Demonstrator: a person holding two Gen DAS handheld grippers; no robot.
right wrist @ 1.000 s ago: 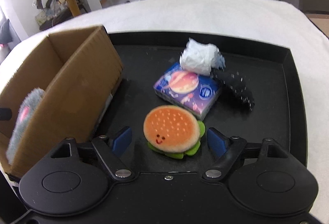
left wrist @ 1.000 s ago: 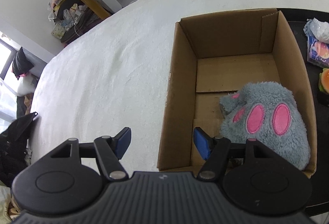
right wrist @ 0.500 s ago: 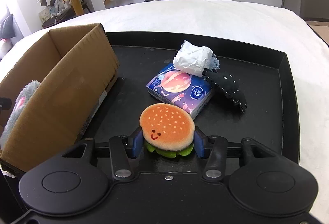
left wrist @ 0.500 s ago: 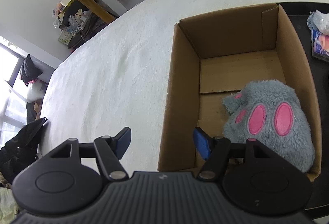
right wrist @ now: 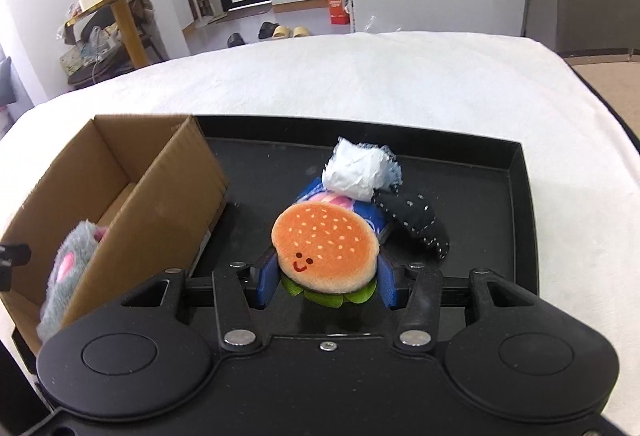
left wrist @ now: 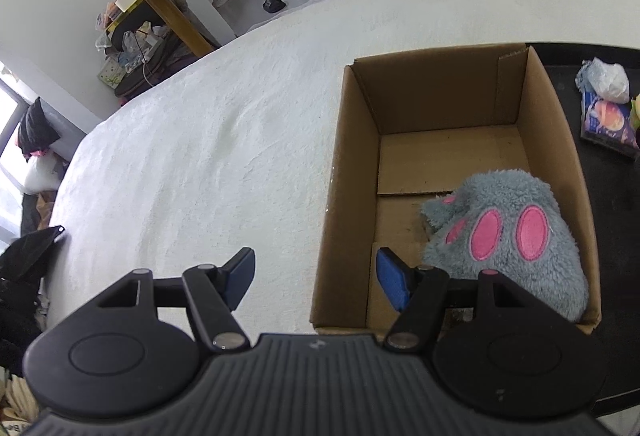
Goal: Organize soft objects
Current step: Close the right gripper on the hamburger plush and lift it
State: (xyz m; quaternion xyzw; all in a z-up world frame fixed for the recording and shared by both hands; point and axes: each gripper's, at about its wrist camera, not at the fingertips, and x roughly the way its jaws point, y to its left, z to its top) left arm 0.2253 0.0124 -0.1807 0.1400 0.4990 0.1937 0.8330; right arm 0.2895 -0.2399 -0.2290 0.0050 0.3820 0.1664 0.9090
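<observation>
My right gripper (right wrist: pixel 326 286) is shut on a plush burger (right wrist: pixel 325 248) and holds it above the black tray (right wrist: pixel 516 220). A cardboard box (left wrist: pixel 348 195) stands left of the tray, open on top; it also shows in the right wrist view (right wrist: pixel 176 187). A grey plush paw with pink pads (left wrist: pixel 508 240) lies in the box's near right corner and shows in the right wrist view (right wrist: pixel 68 276) too. My left gripper (left wrist: pixel 316 276) is open and empty, straddling the box's near left wall.
On the tray lie a blue tissue pack (right wrist: pixel 312 191), a crumpled white wad (right wrist: pixel 356 173) and a dark dotted cloth (right wrist: pixel 416 224). The tissue pack (left wrist: pixel 608 119) and wad (left wrist: pixel 606 79) show right of the box. A white cloth (left wrist: pixel 200 155) covers the table.
My right gripper closed on the plush burger and lifted it off the tray. My left gripper stayed open by the box, shifting only slightly.
</observation>
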